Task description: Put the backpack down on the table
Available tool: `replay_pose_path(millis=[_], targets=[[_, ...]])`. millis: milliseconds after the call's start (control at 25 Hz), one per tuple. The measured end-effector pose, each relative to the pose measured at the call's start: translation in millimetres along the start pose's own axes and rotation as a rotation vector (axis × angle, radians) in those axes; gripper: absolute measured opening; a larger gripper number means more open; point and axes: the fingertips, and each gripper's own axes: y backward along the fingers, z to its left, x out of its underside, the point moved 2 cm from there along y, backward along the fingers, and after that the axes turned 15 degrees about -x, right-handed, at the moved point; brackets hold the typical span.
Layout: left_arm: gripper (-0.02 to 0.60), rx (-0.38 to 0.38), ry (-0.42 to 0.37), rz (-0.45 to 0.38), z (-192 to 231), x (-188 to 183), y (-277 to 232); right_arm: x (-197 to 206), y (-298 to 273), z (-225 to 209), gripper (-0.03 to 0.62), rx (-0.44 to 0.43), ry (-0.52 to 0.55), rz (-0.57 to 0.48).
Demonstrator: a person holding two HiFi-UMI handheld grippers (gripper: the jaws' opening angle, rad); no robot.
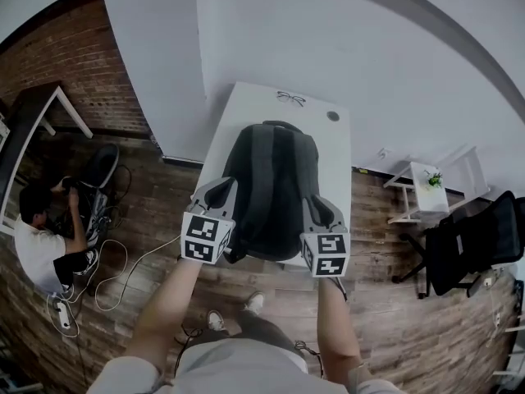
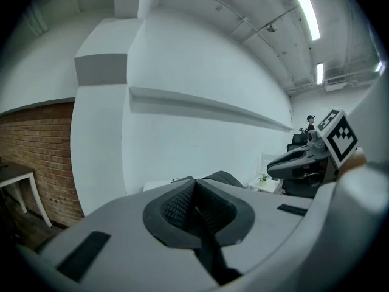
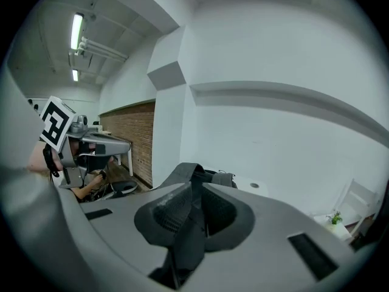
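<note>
Left tool [image 1: 223, 189] and right tool [image 1: 317, 207] each clamp tight on the backpack [image 1: 271, 179].

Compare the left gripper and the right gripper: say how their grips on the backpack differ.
The left gripper pinches a thin edge of strap, jaws nearly meeting; the right gripper clamps a broader band of strap, jaws slightly apart. In the head view the left gripper sits at the backpack's left edge, the right gripper at its right edge. Both are shut on dark backpack straps.
</note>
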Motion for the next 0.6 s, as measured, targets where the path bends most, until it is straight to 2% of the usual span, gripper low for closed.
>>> replay_pose_path(millis=[240, 600], targets=[[0.018, 0.011, 0.018, -0.028, 3.5, -10.2, 44.4, -12.4, 31.0, 32.7, 0.055, 0.019, 0.011, -0.034], [0.017, 0.03, 0.025, -0.126, 2.5, -36.6, 93.6, -32.1, 72.3, 62.3, 0.038, 0.086, 0.034, -0.123]])
